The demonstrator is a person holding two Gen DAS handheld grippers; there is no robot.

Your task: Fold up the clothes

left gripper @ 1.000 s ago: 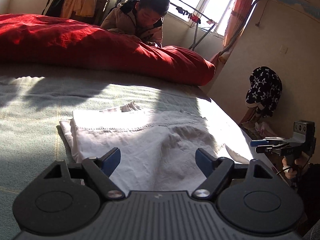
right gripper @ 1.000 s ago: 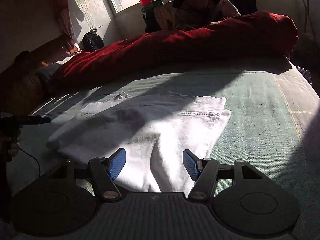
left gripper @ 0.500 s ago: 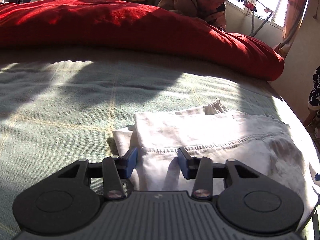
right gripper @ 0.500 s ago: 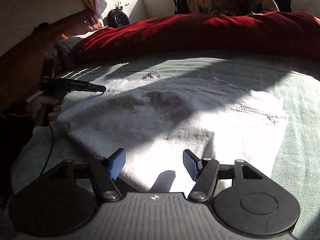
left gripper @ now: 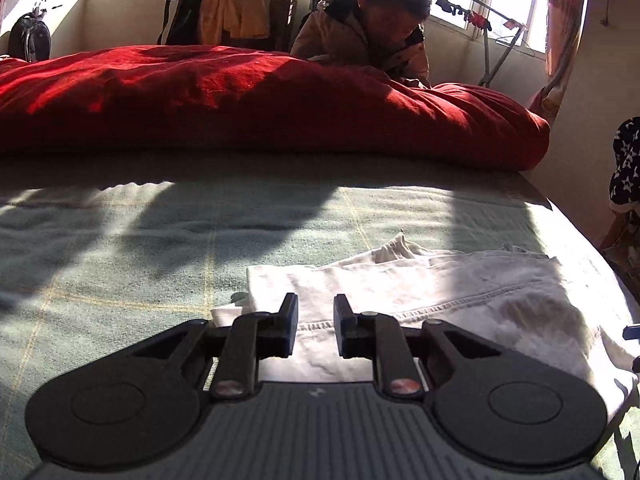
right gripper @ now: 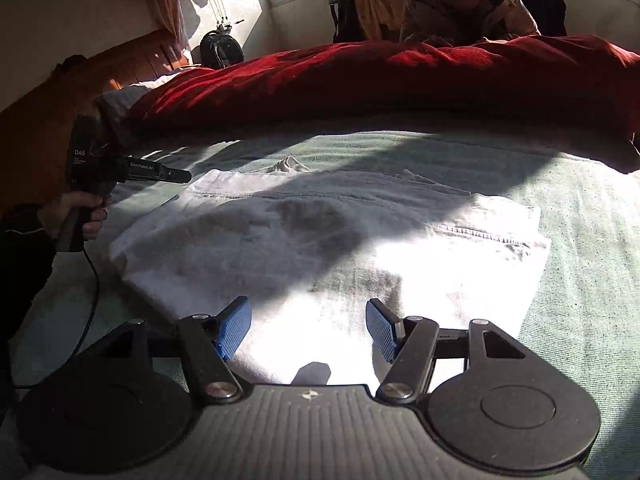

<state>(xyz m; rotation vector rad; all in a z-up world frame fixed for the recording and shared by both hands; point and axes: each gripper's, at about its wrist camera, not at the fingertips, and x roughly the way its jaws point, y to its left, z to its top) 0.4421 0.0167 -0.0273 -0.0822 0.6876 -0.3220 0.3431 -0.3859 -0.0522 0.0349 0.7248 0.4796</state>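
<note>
On the bed (left gripper: pixel 120 248), left tongs (left gripper: pixel 316 330) have been closing around the white garment's (right gripper: pixel 320 240) nine-o'clock corner, not yet pinching; right tongs (right gripper: pixel 308 330) gape. Next: clamp, lift, fold.

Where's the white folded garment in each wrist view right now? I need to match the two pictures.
Left wrist: white garment lies lower centre to right, just beyond the left gripper, whose jaws have just been closing over its left corner.
Right wrist: it fills the centre, ahead of the open right gripper.
Shared landmark: the red quilt across the bed behind.
</note>
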